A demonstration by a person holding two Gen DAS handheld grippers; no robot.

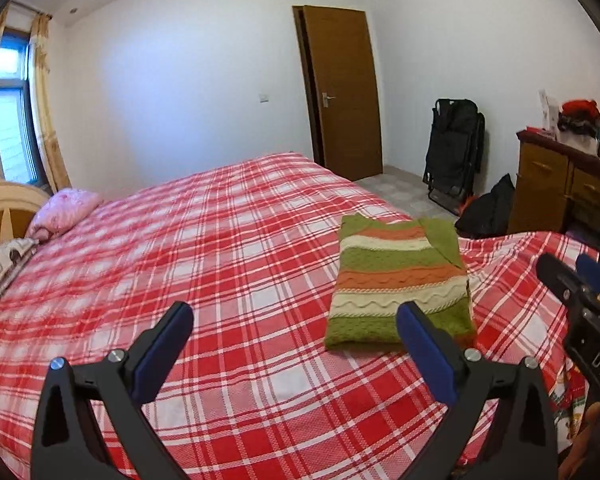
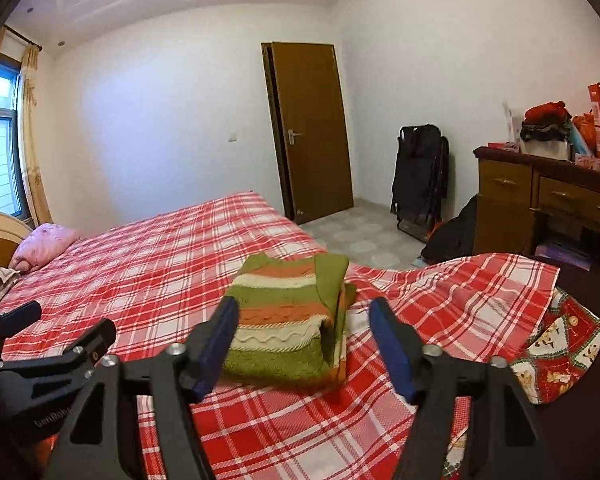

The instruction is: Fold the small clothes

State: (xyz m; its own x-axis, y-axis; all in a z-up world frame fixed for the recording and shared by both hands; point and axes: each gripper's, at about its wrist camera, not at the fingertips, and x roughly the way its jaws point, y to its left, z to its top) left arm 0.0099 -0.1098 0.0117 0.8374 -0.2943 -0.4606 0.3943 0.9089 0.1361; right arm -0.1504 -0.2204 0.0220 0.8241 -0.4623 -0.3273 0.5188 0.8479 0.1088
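A folded knit sweater (image 1: 396,280) striped green, orange and cream lies flat on the red plaid bed sheet (image 1: 220,248) near the bed's right corner. My left gripper (image 1: 295,312) hovers above the sheet just left of the sweater, jaws wide open and empty; its right finger overlaps the sweater's near edge in the picture. In the right wrist view the sweater (image 2: 284,320) shows between and beyond the fingers of my right gripper (image 2: 304,305), which is open, pads clear of the knit. The left gripper (image 2: 68,318) appears at the left edge, and the right gripper (image 1: 572,276) at the right edge.
A pink pillow (image 1: 66,212) and a wooden headboard (image 1: 4,208) sit at the far left. A brown door (image 1: 340,92), a black folded chair (image 1: 456,148), a black bag (image 1: 488,208) and a cluttered wooden dresser (image 1: 560,184) stand beyond the bed. A printed quilt (image 2: 560,352) hangs off the corner.
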